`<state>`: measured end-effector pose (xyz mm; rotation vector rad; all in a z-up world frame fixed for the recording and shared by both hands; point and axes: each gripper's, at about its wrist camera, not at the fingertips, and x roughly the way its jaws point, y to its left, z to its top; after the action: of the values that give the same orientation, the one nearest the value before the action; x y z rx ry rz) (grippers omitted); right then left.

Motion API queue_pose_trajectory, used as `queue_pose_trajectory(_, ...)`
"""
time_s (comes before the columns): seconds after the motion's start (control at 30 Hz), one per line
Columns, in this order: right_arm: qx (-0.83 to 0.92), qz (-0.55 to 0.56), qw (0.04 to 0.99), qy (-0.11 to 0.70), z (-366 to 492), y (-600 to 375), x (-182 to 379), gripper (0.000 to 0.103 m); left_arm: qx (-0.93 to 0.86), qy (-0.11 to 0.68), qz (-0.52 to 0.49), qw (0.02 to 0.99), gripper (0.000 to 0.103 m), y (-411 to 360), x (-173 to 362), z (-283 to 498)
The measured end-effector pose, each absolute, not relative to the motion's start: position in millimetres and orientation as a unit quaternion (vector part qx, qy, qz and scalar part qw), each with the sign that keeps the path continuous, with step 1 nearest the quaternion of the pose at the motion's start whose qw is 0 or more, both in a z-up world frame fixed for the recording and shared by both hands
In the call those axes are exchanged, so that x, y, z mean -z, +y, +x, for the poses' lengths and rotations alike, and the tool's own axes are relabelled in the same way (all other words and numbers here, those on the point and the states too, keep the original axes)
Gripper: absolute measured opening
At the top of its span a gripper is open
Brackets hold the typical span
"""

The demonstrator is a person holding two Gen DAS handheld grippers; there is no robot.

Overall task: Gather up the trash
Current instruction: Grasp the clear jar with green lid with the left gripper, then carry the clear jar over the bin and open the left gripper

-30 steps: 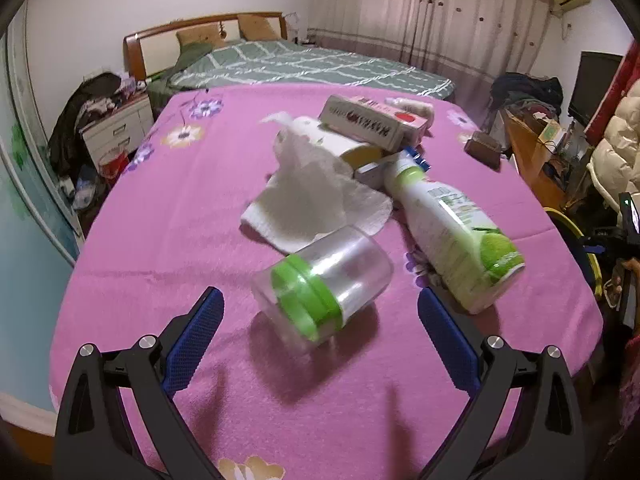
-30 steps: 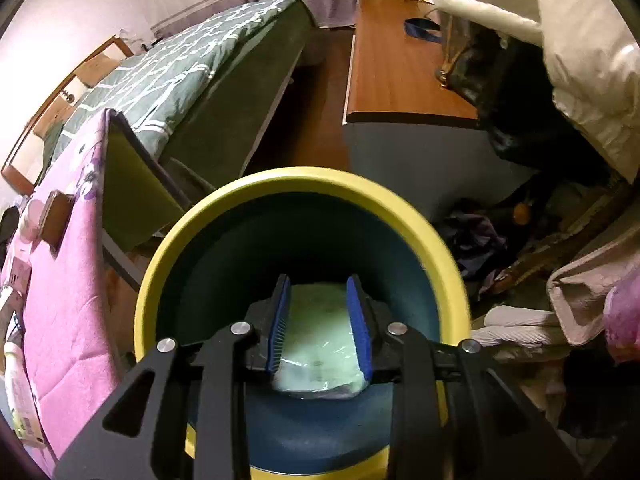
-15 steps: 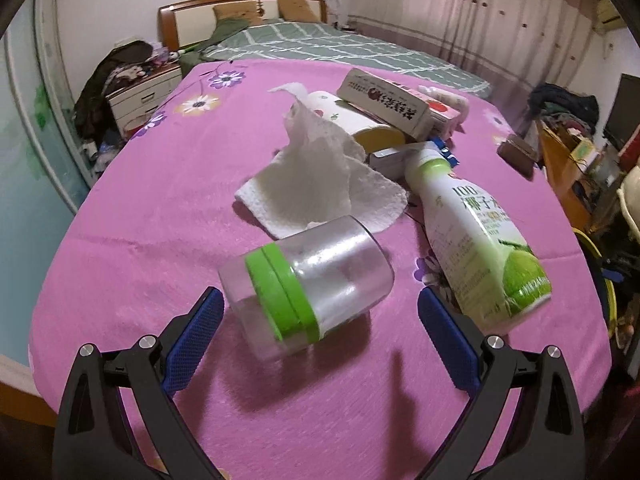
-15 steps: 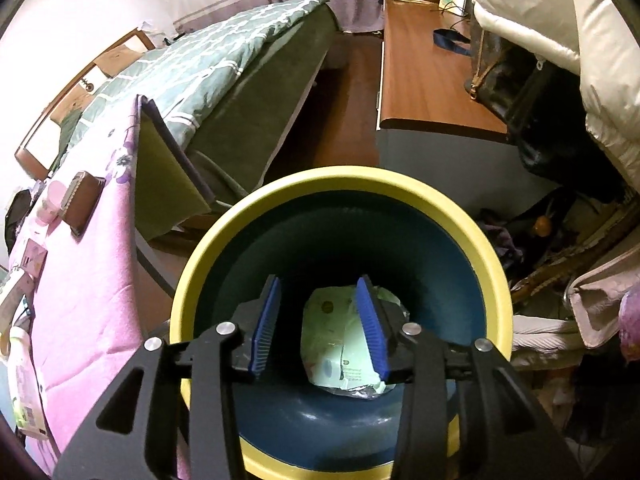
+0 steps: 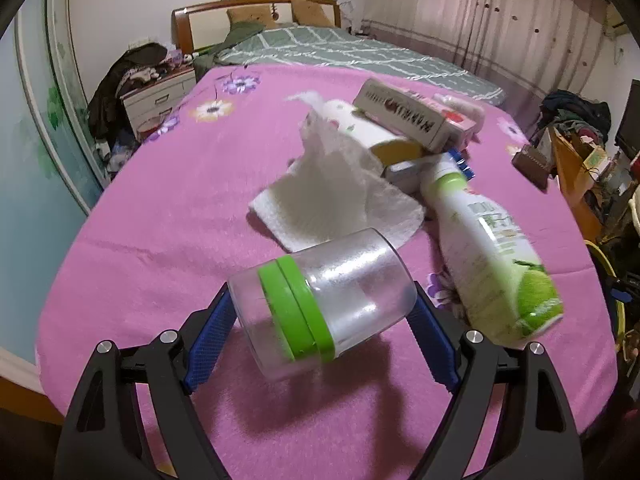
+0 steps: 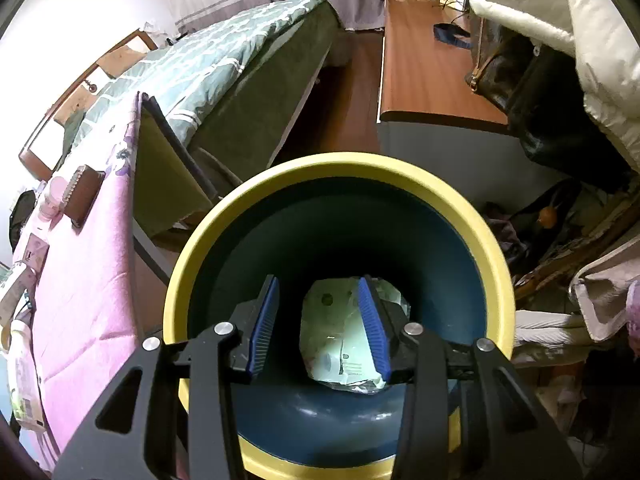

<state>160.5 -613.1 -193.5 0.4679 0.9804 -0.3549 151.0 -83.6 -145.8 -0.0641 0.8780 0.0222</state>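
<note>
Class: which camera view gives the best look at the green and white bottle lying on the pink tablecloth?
The left wrist view. The green and white bottle lies there in full, cap to base, right of the clear jar. The right wrist view shows only part of it, warped at the left frame edge, beside the yellow-rimmed bin.

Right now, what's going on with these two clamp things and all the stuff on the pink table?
A person is clearing trash with a handheld gripper in each hand. The left gripper has its blue pads on either side of a clear jar with a green band, apparently gripping it above the pink table. The right gripper hangs open over a yellow-rimmed bin, where a pale green wrapper lies at the bottom.
</note>
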Motion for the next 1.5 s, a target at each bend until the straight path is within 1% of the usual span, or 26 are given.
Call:
queue_pose_trajectory(0.27, 0.168, 0.226, 0.845, 0.454, 147, -617, 192, 0.04, 0.025, 0.388, -0.017, 0.921, 0.082, -105, 104, 134)
queue_pose_trajectory(0.4, 0.172, 0.228, 0.846, 0.45, 138, -621, 192, 0.04, 0.072, 0.375, -0.008, 0.924, 0.082, -132, 81, 131)
queue_pose_trajectory(0.6, 0.188, 0.231, 0.847, 0.441, 118, -634, 190, 0.04, 0.171, 0.36, 0.026, 0.917, 0.082, -208, 60, 138)
queue_pose_trajectory(0.77, 0.21, 0.224, 0.85, 0.428, 103, -648, 182, 0.041, 0.236, 0.375, 0.049, 0.895, 0.082, -278, 69, 151)
queue_pose_trajectory(1.0, 0.228, 0.219, 0.849, 0.422, 87, -666, 180, 0.043, 0.313, 0.4, 0.085, 0.857, 0.083, -383, 97, 166)
queue_pose_trajectory(1.2, 0.233, 0.225, 0.844, 0.428, 79, -677, 188, 0.043, 0.333, 0.417, 0.113, 0.838, 0.083, -449, 123, 181)
queue_pose_trajectory(1.4, 0.241, 0.231, 0.842, 0.424, 73, -686, 189, 0.045, 0.345, 0.434, 0.132, 0.822, 0.083, -493, 143, 189)
queue_pose_trajectory(1.43, 0.243, 0.232, 0.841, 0.424, 72, -686, 189, 0.047, 0.345, 0.434, 0.135, 0.822, 0.084, -499, 146, 190)
queue_pose_trajectory(1.5, 0.246, 0.233, 0.842, 0.42, 70, -687, 187, 0.048, 0.341, 0.428, 0.135, 0.826, 0.093, -502, 146, 191)
